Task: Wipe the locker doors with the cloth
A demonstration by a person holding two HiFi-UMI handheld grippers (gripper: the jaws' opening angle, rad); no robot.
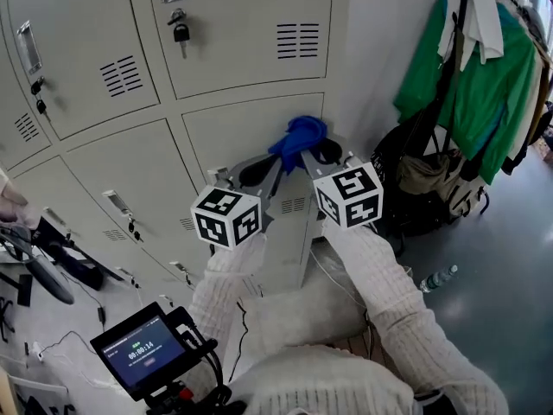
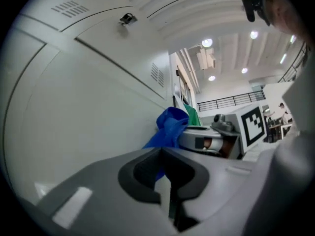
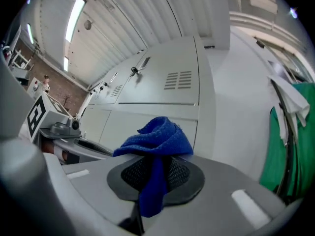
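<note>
**Q:** Surface and room?

**A:** I logged pale grey locker doors (image 1: 251,132) filling the left of the head view, with a padlock (image 1: 181,33) hanging on an upper one. Green garments (image 1: 471,85) hung at the right, and a bottle (image 1: 438,277) lay on the floor (image 1: 501,258).

**Q:** Tools?

**A:** Both were held up side by side before a lower door. My right tool (image 3: 156,173) was clamped on the blue cloth (image 1: 298,138), which was bunched above the tips close to that door; I could not confirm contact. My left tool (image 2: 165,173), just beside it, had its jaws together with nothing between them.
</note>
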